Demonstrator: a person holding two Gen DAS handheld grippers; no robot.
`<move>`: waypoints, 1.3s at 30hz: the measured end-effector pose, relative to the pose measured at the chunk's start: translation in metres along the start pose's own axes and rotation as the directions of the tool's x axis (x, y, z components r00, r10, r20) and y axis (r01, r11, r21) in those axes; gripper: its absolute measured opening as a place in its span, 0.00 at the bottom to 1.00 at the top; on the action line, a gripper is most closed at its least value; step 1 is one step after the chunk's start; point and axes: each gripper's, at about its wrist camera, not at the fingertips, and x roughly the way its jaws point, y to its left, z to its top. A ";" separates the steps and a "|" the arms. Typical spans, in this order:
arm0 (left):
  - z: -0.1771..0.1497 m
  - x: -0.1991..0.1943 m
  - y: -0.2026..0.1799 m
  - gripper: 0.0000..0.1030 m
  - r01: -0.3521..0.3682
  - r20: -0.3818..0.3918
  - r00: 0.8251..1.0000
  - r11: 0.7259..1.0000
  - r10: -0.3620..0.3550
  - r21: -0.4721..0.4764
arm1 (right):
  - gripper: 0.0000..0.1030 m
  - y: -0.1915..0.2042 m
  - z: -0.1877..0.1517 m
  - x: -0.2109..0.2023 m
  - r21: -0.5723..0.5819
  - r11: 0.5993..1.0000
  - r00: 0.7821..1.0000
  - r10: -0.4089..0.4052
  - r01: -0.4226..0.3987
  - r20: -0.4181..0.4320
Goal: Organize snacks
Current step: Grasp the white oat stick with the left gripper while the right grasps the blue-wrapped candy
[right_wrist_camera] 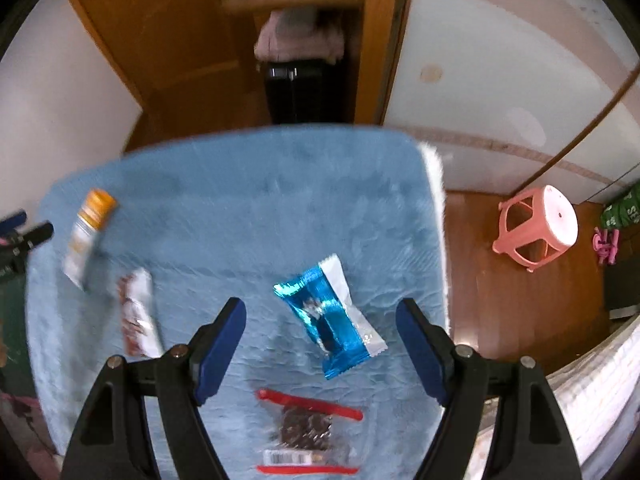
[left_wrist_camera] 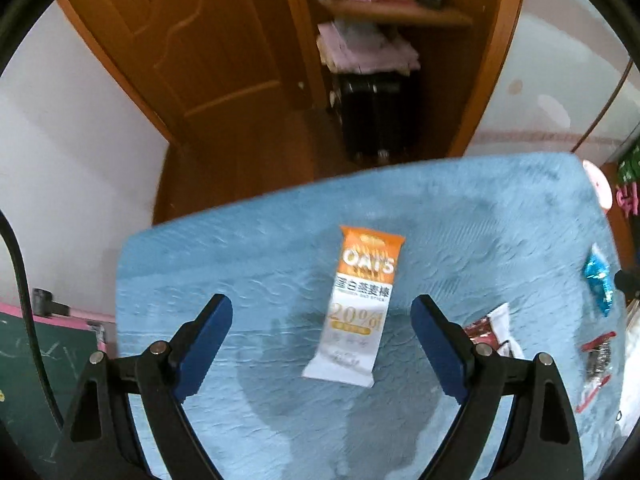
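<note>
An orange and white oats bar [left_wrist_camera: 360, 304] lies on the blue fuzzy cover [left_wrist_camera: 260, 264], between and just beyond the fingers of my open, empty left gripper [left_wrist_camera: 322, 312]. A red-brown and white wrapper [left_wrist_camera: 494, 330] lies to its right. My right gripper [right_wrist_camera: 320, 316] is open and empty above a shiny blue and white snack packet [right_wrist_camera: 330, 316]. A clear packet with red edges [right_wrist_camera: 308, 432] lies below it between the arms. The oats bar [right_wrist_camera: 88, 236] and the red-brown wrapper [right_wrist_camera: 138, 316] lie at the left in the right wrist view. The blue packet [left_wrist_camera: 598, 278] and clear packet [left_wrist_camera: 596, 364] also show at the right in the left wrist view.
The blue cover [right_wrist_camera: 240, 200] ends at a white edge on the right. A pink plastic stool [right_wrist_camera: 540, 228] stands on the wood floor beyond it. A wooden door [left_wrist_camera: 192, 52] and shelves with a black suitcase [left_wrist_camera: 376, 116] stand behind. A green chalkboard [left_wrist_camera: 24, 364] is at left.
</note>
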 end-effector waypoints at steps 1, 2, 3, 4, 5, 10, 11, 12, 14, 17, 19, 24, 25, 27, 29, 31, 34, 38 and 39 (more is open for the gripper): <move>-0.001 0.011 -0.004 0.88 0.008 -0.021 1.000 1.000 -0.008 0.005 | 0.76 0.001 -0.001 0.007 -0.008 1.000 1.000 -0.008 0.008 -0.016; -0.002 0.018 -0.006 0.88 0.011 -0.033 0.999 1.000 -0.011 0.009 | 0.76 0.003 -0.003 0.016 -0.018 1.000 0.999 -0.010 0.010 -0.034; -0.004 0.024 -0.009 0.88 0.013 -0.045 0.999 1.000 -0.012 0.016 | 0.76 0.004 -0.004 0.024 -0.026 1.000 0.999 -0.013 0.012 -0.047; -0.006 0.030 -0.011 0.88 0.010 -0.052 0.999 1.000 -0.009 0.024 | 0.76 0.005 -0.006 0.031 -0.028 0.999 0.998 -0.016 0.015 -0.055; -0.008 0.034 -0.012 0.88 0.010 -0.059 0.998 0.999 -0.008 0.031 | 0.76 0.005 -0.007 0.035 -0.028 1.000 0.998 -0.017 0.015 -0.061; -0.013 0.054 -0.019 0.88 0.028 -0.094 0.995 0.999 -0.024 0.042 | 0.70 0.004 -0.010 0.054 -0.022 1.000 0.995 -0.005 0.003 -0.103; -0.013 0.055 -0.018 0.86 0.030 -0.101 0.995 0.999 -0.026 0.042 | 0.69 0.005 -0.011 0.054 -0.027 1.000 0.996 -0.007 0.005 -0.090; -0.013 0.058 -0.019 0.84 0.033 -0.106 0.994 0.999 -0.029 0.041 | 0.68 0.006 -0.011 0.053 -0.031 1.000 0.996 -0.005 0.002 -0.086; -0.013 0.063 -0.020 0.72 0.041 -0.119 0.992 0.998 -0.036 0.041 | 0.56 0.005 -0.012 0.050 -0.029 1.000 0.997 -0.002 -0.001 -0.080; -0.011 0.064 -0.021 0.49 0.106 -0.128 0.986 0.994 -0.104 0.016 | 0.42 0.002 -0.012 0.045 -0.014 1.000 0.997 0.002 -0.004 -0.079; -0.011 0.061 -0.023 0.38 0.125 -0.129 0.984 0.992 -0.122 0.010 | 0.39 0.001 -0.013 0.044 -0.002 1.000 0.997 -0.006 0.006 -0.082; -0.019 0.042 -0.024 0.37 0.099 -0.096 0.990 0.995 -0.098 0.003 | 0.37 0.006 -0.022 0.028 0.025 0.999 0.997 -0.025 0.026 -0.067; -0.021 0.033 -0.023 0.37 0.098 -0.084 0.992 0.995 -0.098 -0.003 | 0.37 0.007 -0.023 0.024 0.028 0.999 0.998 -0.024 0.026 -0.062; -0.027 0.012 -0.018 0.37 0.097 -0.063 0.993 0.995 -0.097 -0.013 | 0.37 0.011 -0.026 0.008 0.026 0.999 0.999 -0.027 0.028 -0.039; -0.031 -0.021 -0.012 0.37 0.116 -0.028 0.993 0.993 -0.116 -0.032 | 0.37 0.015 -0.028 -0.010 0.023 0.999 1.000 -0.022 0.022 -0.013; -0.037 -0.054 -0.008 0.37 0.129 0.006 0.992 0.991 -0.129 -0.040 | 0.37 0.019 -0.033 -0.038 0.024 1.000 1.000 -0.005 0.004 0.017; -0.052 -0.112 -0.005 0.37 0.131 0.069 0.989 0.991 -0.130 -0.018 | 0.37 0.026 -0.046 -0.084 0.023 0.999 0.997 0.035 -0.036 0.070; -0.086 -0.189 -0.006 0.38 0.142 0.148 0.979 0.990 -0.141 0.006 | 0.37 0.037 -0.074 -0.147 0.014 0.997 0.987 0.077 -0.080 0.144; -0.098 -0.209 -0.007 0.38 0.143 0.165 0.976 0.990 -0.143 0.010 | 0.37 0.042 -0.085 -0.164 0.008 0.996 0.982 0.090 -0.092 0.165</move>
